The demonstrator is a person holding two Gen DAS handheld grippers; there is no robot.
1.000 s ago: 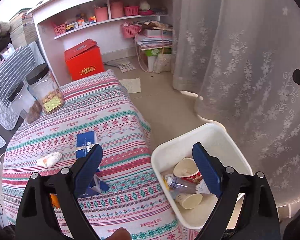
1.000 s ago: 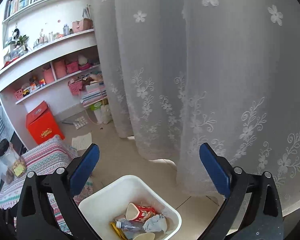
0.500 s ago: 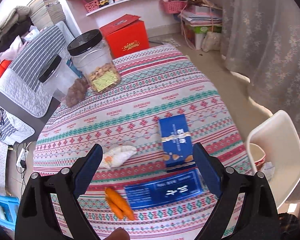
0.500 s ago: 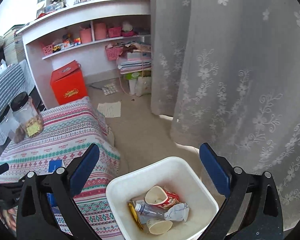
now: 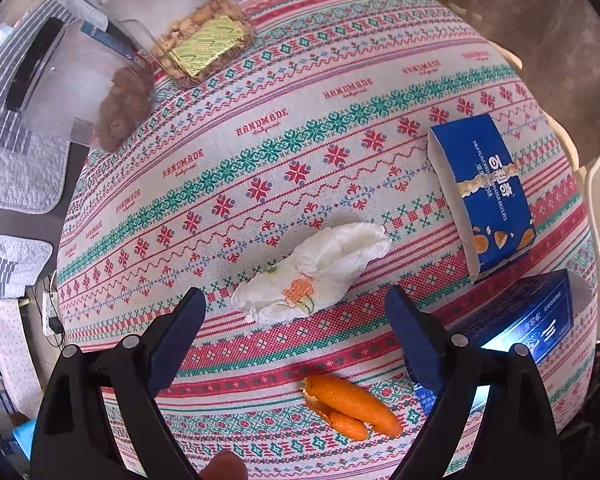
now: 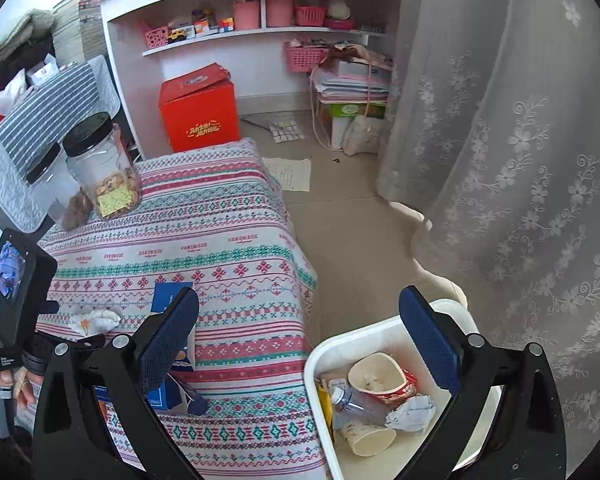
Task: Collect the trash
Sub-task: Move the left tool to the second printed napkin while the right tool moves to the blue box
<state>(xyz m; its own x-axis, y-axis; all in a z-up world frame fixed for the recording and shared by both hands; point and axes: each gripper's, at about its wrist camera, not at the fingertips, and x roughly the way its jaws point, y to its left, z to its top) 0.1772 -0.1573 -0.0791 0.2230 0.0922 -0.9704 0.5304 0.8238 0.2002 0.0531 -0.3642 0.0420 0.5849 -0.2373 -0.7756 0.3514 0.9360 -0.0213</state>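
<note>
Left tool [image 5: 296, 316] pointing steeply down, jaws wide, empty. Right tool [image 6: 300, 332] angled down, jaws wide, empty.

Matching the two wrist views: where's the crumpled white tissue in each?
Left wrist: crumpled white tissue sits just above the middle of the open left gripper, on the patterned cloth.
Right wrist: lower left, beside the left gripper's camera.
Shared landmark: the blue biscuit box.
</note>
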